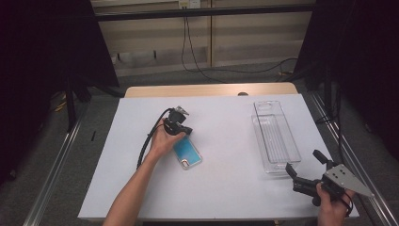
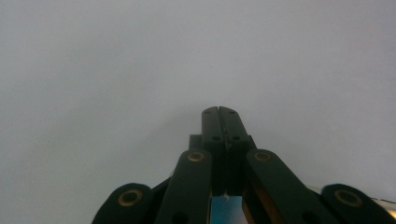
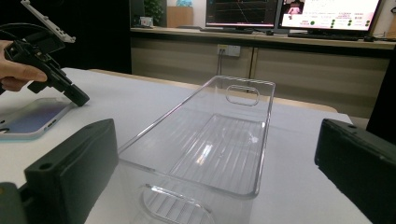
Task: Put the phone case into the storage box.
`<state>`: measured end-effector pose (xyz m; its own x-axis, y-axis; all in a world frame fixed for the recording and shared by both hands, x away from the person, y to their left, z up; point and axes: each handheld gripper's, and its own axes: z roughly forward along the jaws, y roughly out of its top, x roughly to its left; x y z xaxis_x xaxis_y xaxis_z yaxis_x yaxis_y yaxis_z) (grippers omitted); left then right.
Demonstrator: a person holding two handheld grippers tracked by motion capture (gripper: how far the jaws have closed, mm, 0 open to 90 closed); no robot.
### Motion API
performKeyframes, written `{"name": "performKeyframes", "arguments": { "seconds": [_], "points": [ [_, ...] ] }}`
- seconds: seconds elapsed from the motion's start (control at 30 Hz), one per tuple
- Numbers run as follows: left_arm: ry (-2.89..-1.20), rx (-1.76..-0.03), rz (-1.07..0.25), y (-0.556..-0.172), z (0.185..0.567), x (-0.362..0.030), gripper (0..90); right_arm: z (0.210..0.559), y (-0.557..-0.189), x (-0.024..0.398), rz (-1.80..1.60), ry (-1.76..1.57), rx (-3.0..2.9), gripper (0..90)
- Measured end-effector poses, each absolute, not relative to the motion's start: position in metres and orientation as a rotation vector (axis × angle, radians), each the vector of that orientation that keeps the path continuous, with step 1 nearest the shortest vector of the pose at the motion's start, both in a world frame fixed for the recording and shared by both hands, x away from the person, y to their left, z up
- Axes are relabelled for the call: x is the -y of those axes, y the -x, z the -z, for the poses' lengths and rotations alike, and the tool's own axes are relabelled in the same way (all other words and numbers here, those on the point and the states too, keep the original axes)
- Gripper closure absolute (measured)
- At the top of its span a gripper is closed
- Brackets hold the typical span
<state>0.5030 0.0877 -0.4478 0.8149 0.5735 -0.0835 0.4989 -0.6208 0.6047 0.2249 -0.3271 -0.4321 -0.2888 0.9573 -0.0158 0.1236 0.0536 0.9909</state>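
Counts: one phone (image 1: pixel 187 153), one clear bin (image 1: pixel 275 136), two grippers, two hands.
Phone: flat rounded rectangle with a blue face in a pale case, lying slantwise left of the tabletop's middle.
Bin: see-through hard plastic, long and rectangular, ribbed floor, cut-out handle in an end wall; stands well apart on the right side.
Left gripper (image 1: pixel 187 132): black, its fingers pressed together, tips down at the phone's far end; whether they touch it I cannot tell.
Right gripper (image 1: pixel 306 165): black, with a grey plate; fingers spread wide, aimed at the bin's near end.
Tabletop (image 1: pixel 226 183): smooth matt white sheet over a wooden top.
Room: grey floor, dark curtains at both sides, pale wall panels, monitors (image 3: pixel 289 13) behind.
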Motion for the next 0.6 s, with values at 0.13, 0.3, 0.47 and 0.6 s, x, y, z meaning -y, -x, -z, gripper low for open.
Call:
{"name": "performKeyframes", "arguments": {
  "seconds": [0.13, 0.3, 0.47, 0.6],
  "points": [
    [-2.364, -0.784, -0.164, -0.501, 0.4479, -0.0885, 90.0, 0.4319, -0.2244, 0.3276, -1.329, -1.127, -1.536, 0.0],
    [-2.37, -0.778, -0.161, -0.4994, 0.4476, -0.0911, 90.0, 0.4318, -0.224, 0.3273, -1.332, -1.127, -1.533, 0.0],
    [-2.373, -0.775, -0.161, -0.4988, 0.4473, -0.0919, 90.0, 0.4318, -0.2239, 0.3268, -1.331, -1.13, -1.531, 0.0],
    [-2.363, -0.773, -0.163, -0.4981, 0.4481, -0.0935, 90.0, 0.432, -0.2237, 0.3267, -1.33, -1.128, -1.533, 0.0]
  ]
}}
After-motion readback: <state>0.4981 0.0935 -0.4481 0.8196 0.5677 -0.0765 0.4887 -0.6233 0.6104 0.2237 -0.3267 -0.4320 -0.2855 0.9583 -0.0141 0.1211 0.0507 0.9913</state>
